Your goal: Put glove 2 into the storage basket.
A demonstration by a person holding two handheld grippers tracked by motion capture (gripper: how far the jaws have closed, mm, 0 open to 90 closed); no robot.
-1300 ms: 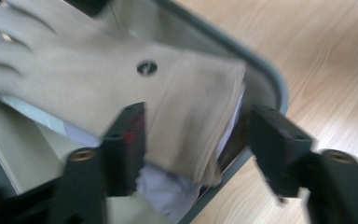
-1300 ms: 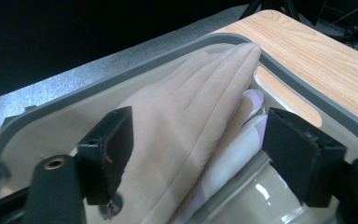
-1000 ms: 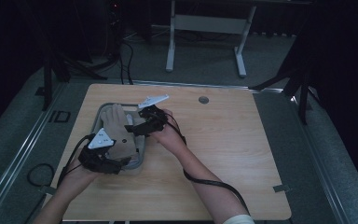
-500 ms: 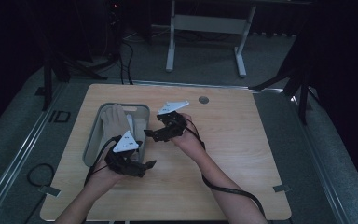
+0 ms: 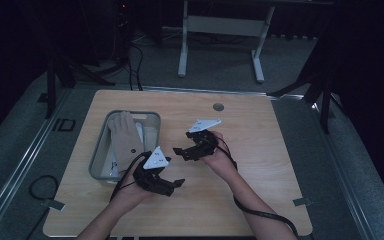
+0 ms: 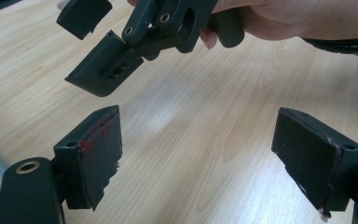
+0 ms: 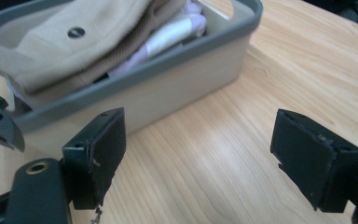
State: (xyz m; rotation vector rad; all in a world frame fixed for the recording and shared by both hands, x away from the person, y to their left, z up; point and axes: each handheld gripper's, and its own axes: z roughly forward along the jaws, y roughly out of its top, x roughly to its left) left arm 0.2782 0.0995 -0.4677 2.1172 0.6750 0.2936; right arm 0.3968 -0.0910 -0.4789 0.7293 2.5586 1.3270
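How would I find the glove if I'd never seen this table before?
Start at the wooden table and look to its left side for the grey bin. The glove lies on top of the things inside it. It is tan and knitted with its fingers spread, while the cloth under it is white.

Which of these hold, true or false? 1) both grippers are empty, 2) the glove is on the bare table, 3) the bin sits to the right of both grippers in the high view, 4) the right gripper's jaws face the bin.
1) True: the left gripper and the right gripper stand open over bare wood, nothing between the jaws.
2) False: the tan glove lies in the grey bin, on top of white cloth.
3) False: the bin is to their left.
4) True: the bin fills the space beyond its jaws in the right gripper view.
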